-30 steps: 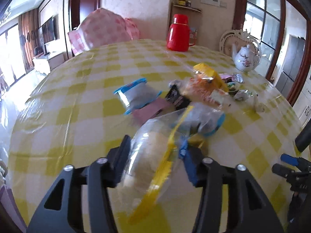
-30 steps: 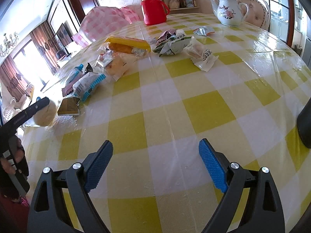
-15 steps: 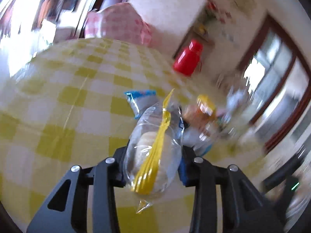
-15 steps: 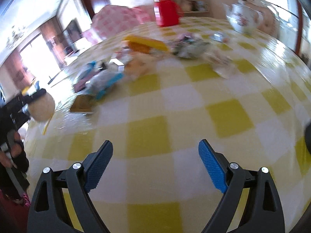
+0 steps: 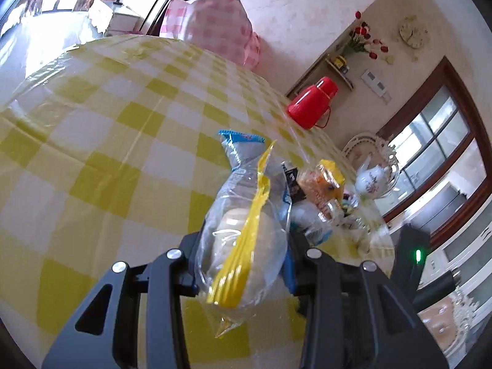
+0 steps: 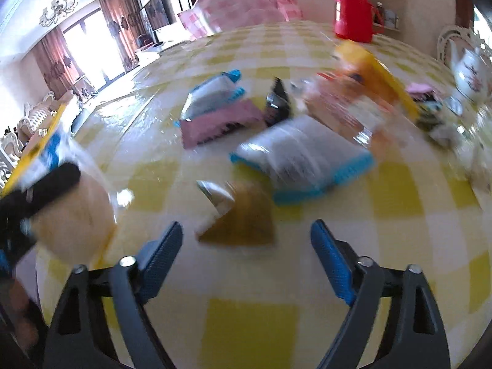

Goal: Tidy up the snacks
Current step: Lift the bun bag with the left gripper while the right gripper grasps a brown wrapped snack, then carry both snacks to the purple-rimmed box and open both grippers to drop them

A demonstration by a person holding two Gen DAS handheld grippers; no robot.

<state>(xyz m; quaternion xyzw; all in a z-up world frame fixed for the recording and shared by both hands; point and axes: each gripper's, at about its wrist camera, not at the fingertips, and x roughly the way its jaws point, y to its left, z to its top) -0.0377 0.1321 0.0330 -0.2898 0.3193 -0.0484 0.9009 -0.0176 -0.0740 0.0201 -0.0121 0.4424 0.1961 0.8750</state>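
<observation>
Clear plastic with a yellow strip wraps the bun packet point(image 5: 243, 246) that our left tongs point(image 5: 243, 264) clamp, lifted above the yellow-checked surface point(image 5: 101, 141). Our right tongs point(image 6: 246, 243) stand wide and empty over a brown packet point(image 6: 243, 221). Beyond lie blue-edged packets point(image 6: 304, 160), a pink packet point(image 6: 218, 123) and a red thermos point(image 6: 353, 9).
</observation>
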